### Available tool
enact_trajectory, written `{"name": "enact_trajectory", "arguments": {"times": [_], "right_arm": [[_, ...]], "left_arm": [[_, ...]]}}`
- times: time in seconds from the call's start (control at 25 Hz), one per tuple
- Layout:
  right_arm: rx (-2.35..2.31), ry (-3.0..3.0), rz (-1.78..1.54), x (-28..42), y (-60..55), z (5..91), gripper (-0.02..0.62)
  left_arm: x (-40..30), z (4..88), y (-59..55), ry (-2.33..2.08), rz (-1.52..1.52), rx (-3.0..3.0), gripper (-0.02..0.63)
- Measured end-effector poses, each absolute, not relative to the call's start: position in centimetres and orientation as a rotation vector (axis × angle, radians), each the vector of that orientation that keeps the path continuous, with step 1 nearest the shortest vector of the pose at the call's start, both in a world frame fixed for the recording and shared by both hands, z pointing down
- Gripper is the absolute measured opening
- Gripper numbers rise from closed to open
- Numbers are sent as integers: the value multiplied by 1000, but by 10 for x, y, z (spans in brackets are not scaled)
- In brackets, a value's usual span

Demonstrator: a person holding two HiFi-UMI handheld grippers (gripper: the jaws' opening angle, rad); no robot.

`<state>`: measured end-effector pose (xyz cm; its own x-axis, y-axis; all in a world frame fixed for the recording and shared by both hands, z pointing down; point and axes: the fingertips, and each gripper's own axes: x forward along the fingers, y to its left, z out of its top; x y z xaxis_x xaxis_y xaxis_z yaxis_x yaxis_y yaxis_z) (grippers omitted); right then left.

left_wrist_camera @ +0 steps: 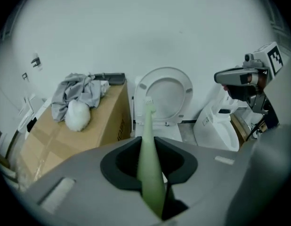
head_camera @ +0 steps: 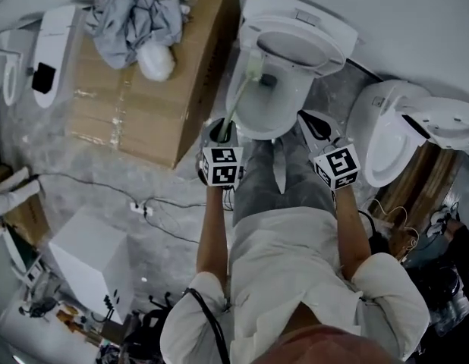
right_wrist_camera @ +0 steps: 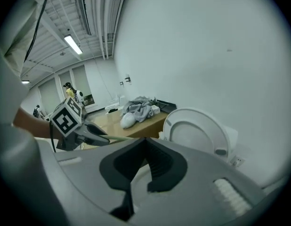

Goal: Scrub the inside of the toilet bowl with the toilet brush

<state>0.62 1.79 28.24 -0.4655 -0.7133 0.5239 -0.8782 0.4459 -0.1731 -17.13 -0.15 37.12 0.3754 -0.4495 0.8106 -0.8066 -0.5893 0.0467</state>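
The left gripper [left_wrist_camera: 149,149] is clamped on the near end of the pale green toilet brush [head_camera: 236,105]. The handle runs away from the jaws to the bristled head at the far left of the toilet bowl [head_camera: 294,106], just under the raised lid [head_camera: 299,40]; whether the bristles press on the porcelain cannot be told. The right gripper [right_wrist_camera: 143,147] has its jaws drawn together on nothing and hangs just beside the bowl's near right rim. The main risk is leverage. The brush is held only at its tail, so hard scrubbing at the far end may twist or slide the smooth, tapering handle between the pads, and the head may skate off the wall or drop into the water. A quick sweep up the far left side could also lift the bristles over the rim and flick water toward the cardboard box [head_camera: 143,112] to the left. Sweeping right, the handle could knock the idle right gripper, which sits close to the stroke. Short strokes low in the bowl look like the safest course.
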Motion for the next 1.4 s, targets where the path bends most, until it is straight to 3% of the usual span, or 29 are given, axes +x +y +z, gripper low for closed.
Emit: {"name": "enact_trajectory", "arguments": {"times": [0.68, 1.4], "right_arm": [[1470, -2393, 169, 0, -1, 119, 3], [1510, -2460, -12, 43, 22, 61, 3]], "left_arm": [[-157, 144, -44, -1151, 476, 2551, 100], [-99, 75, -14, -1203, 392, 2714, 101]]}}
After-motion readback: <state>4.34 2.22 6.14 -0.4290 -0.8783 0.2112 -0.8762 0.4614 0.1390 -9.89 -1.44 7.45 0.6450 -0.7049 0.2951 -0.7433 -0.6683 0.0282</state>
